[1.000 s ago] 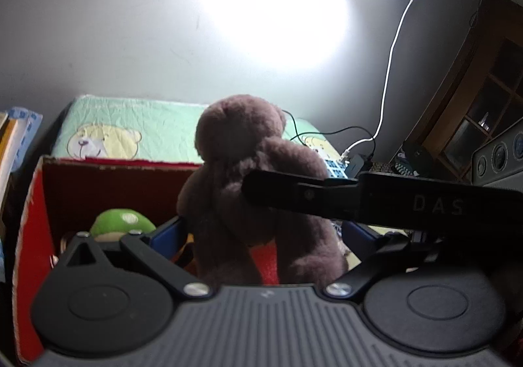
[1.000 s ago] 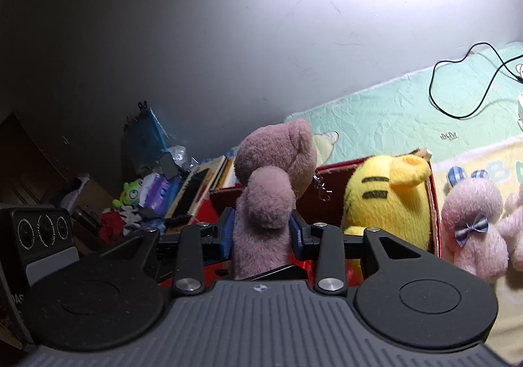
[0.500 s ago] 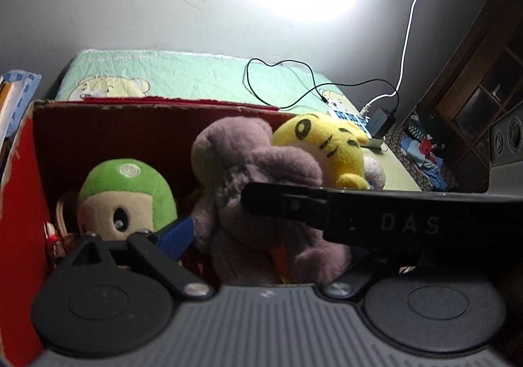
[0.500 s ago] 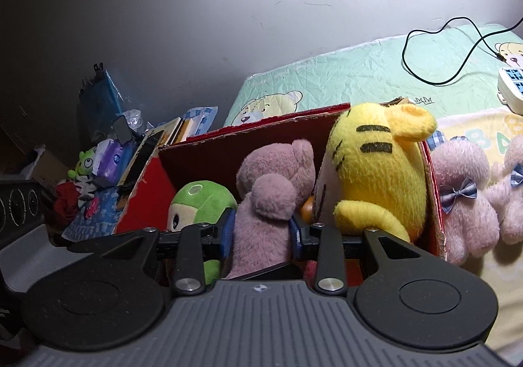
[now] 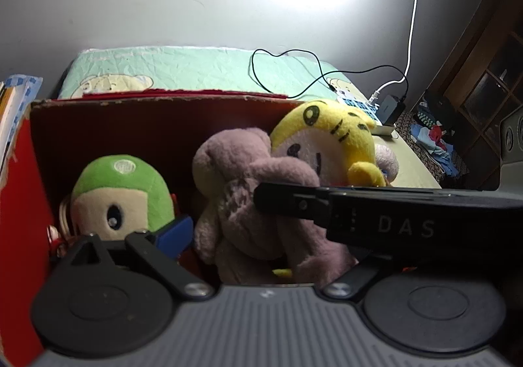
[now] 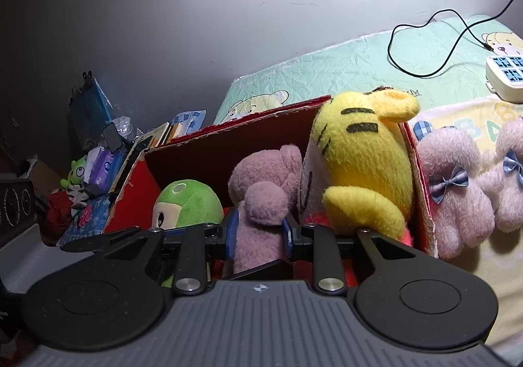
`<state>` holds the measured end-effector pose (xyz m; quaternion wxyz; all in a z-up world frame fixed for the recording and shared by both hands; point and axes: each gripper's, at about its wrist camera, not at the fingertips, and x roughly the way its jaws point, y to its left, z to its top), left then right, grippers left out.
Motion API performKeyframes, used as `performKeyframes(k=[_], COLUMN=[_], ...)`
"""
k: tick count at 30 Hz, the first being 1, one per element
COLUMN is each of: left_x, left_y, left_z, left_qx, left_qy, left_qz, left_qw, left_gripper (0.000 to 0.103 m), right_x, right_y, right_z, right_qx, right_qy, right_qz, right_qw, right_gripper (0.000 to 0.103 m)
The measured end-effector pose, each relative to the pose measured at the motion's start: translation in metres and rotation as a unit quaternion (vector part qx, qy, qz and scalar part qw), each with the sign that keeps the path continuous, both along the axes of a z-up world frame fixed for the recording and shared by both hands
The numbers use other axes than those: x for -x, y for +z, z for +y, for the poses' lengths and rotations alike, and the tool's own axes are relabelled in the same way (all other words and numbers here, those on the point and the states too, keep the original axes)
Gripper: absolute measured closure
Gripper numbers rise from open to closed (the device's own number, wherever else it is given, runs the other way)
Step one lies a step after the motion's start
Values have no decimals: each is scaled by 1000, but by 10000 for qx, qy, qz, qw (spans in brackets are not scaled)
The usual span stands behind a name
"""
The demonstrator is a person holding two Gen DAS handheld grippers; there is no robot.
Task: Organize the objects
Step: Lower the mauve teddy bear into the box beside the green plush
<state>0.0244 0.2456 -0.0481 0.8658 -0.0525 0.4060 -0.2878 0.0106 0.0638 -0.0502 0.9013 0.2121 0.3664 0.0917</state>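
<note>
A mauve plush bear [image 6: 261, 203] sits low inside a red cardboard box [image 6: 209, 151], between a green-headed plush [image 6: 186, 203] and a yellow tiger plush [image 6: 359, 164]. My right gripper [image 6: 260, 233] is shut on the bear, its blue pads pressing both sides of the body. In the left wrist view the bear [image 5: 248, 197] fills the middle of the box [image 5: 157, 125], with the green plush [image 5: 121, 193] on its left and the tiger [image 5: 327, 138] on its right. My left gripper [image 5: 261, 236] is spread around the bear; only its left blue finger [image 5: 175, 231] shows. The right gripper's black body crosses in front.
Two pink plush bears with blue bows [image 6: 454, 190] lie on the bedding right of the box. A power strip [image 6: 505, 76] and black cable [image 6: 425, 40] lie on the green mat. Books and clutter [image 6: 104, 167] stand left of the box. A dark cabinet [image 5: 483, 79] is at right.
Both grippers came down with the mauve bear, from above the box rim to low inside it between the green plush and the tiger.
</note>
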Motion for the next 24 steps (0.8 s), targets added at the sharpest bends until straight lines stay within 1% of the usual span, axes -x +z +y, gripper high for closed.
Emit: performKeyframes(k=[3,8,16,20,24], left_x=[2,2,3,3,4], left_y=[1,0,-1,-2,-3], left_z=[-5,-12,-21,-23,-28], left_qx=[-151,-323,-585,-613,-706], left_qy=[-17,-44,-8,26,36], left_qz=[-24,-23,7,66,95], left_qw=[9999,9995,9983,9981,9975], left_gripper=[6,6,4,3,3], right_x=[5,9,15,17,20], right_y=[-1,-4,-4,-3,-1], right_z=[-4,-9,-12,-14,-15], right_qx=[-31,-233,-304,-367,-383], right_qy=[-66,-170,-248,-238,-198], right_qz=[24,83,78,68,35], right_qw=[10000,9995,9992,9990,9991], right_gripper=[77,76,76,75,73])
